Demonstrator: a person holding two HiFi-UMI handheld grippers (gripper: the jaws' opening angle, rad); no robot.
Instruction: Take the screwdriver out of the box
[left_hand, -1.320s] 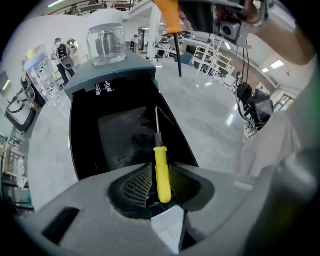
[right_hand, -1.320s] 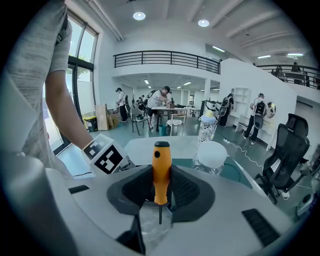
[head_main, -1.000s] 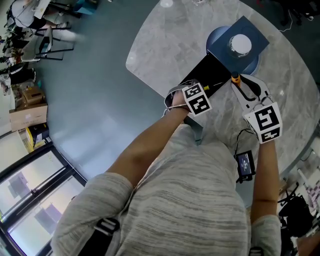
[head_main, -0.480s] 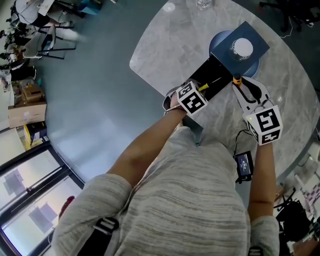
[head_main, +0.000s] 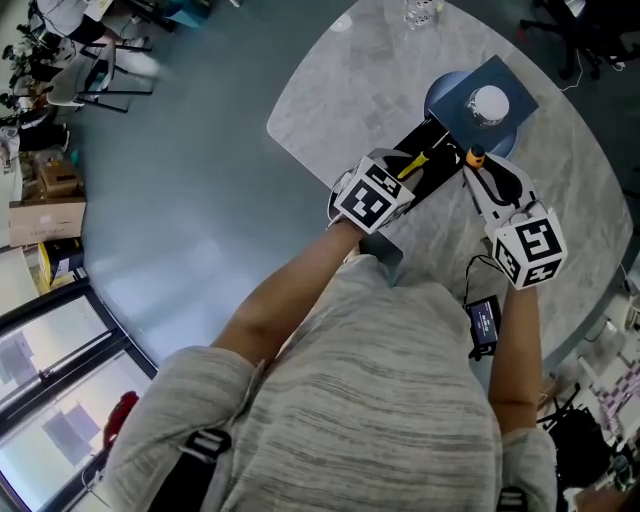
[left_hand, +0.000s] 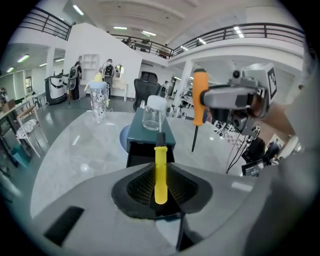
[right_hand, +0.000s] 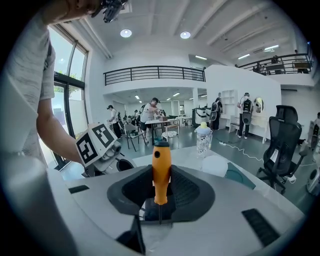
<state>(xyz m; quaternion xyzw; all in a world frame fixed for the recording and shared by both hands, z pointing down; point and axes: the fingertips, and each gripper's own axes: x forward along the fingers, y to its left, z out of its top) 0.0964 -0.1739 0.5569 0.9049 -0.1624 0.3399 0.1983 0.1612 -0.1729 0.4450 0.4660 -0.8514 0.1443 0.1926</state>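
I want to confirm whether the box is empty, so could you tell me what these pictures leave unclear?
- Inside of the box: in the head view it is dark and partly behind the left gripper; the left gripper view shows only its near end.
- Tip of the yellow screwdriver: in the left gripper view it is lost against the black box.
- Text on the small screen: too small to read in the head view.

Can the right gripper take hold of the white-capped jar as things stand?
Probably not: the right gripper is shut on the orange screwdriver, so its fingers are full, though nothing stands between it and the jar.
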